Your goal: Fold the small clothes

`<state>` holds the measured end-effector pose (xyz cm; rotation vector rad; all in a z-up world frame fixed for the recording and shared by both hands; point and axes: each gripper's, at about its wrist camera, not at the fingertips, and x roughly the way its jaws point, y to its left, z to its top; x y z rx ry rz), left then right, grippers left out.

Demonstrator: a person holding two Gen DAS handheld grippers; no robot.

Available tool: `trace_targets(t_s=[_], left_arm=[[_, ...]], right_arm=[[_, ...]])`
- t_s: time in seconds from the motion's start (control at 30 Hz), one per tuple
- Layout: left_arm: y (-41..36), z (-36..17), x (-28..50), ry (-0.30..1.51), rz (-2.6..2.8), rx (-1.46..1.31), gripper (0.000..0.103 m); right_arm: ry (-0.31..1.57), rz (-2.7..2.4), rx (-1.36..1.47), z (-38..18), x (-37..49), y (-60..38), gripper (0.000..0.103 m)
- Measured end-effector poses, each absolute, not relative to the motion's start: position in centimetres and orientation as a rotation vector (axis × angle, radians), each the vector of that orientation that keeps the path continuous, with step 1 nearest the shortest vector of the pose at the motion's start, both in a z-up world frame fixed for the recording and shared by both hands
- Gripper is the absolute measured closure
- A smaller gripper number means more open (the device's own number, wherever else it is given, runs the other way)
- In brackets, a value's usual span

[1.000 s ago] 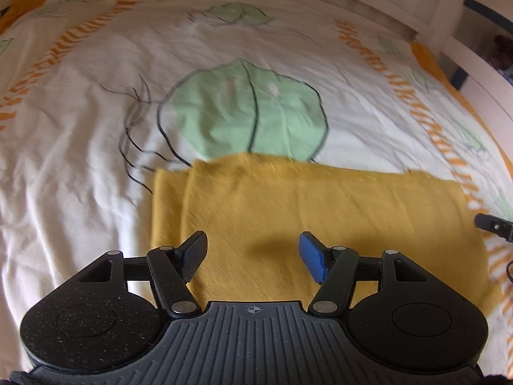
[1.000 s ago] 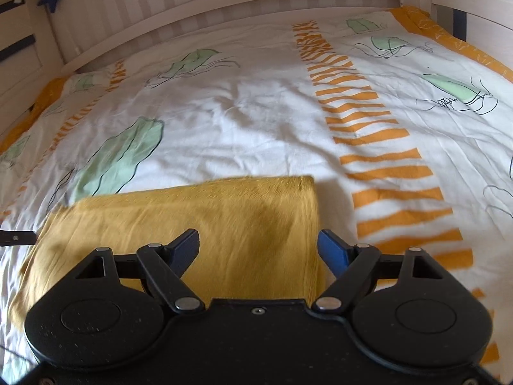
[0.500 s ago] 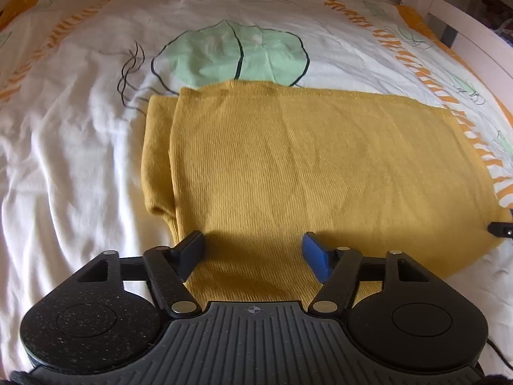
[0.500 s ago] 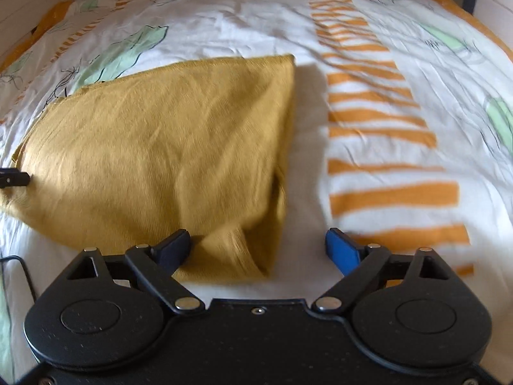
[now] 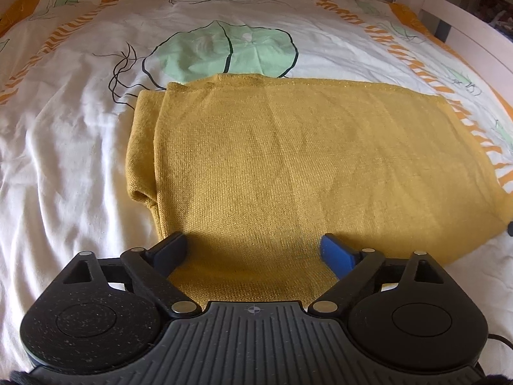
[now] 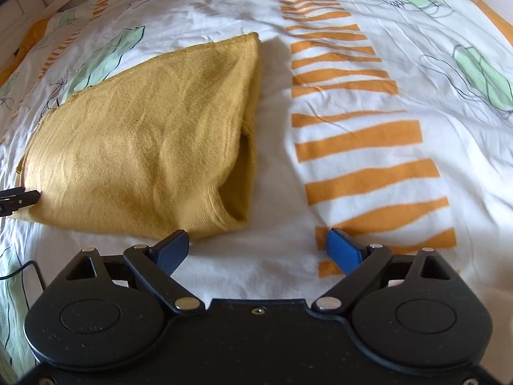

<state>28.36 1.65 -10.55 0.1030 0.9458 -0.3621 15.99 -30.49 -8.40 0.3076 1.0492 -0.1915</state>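
A mustard-yellow knit garment [image 5: 288,166] lies folded flat on the bed, a second layer showing along its left edge. My left gripper [image 5: 253,250] is open, its fingers straddling the garment's near edge just above the cloth. In the right wrist view the garment [image 6: 144,141] lies to the left, its right end gaping open in a loose fold. My right gripper [image 6: 258,250] is open and empty over bare sheet, just off the garment's near right corner. The left gripper's fingertip [image 6: 19,199] shows at the garment's left end.
The bed is covered by a white sheet [image 5: 64,147] with green leaf prints and orange stripes [image 6: 359,134]. A white wooden bed rail [image 5: 465,22] runs along the far and right sides. A black cable [image 6: 22,269] lies at the near left.
Both grippers have pulled back and down toward me. The garment now lies released on the sheet, and the right gripper has moved off the cloth onto bare sheet.
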Motion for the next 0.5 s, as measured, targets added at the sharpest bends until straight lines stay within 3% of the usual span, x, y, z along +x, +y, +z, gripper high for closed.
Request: trace_targets(t_s=[0.5], left_arm=[[1.6, -10.5, 28.2, 0.977, -0.346, 0.088, 0.011]], right_arm=[[0.811, -0.111, 0.711, -7.9, 18.8, -33.6, 0.005]])
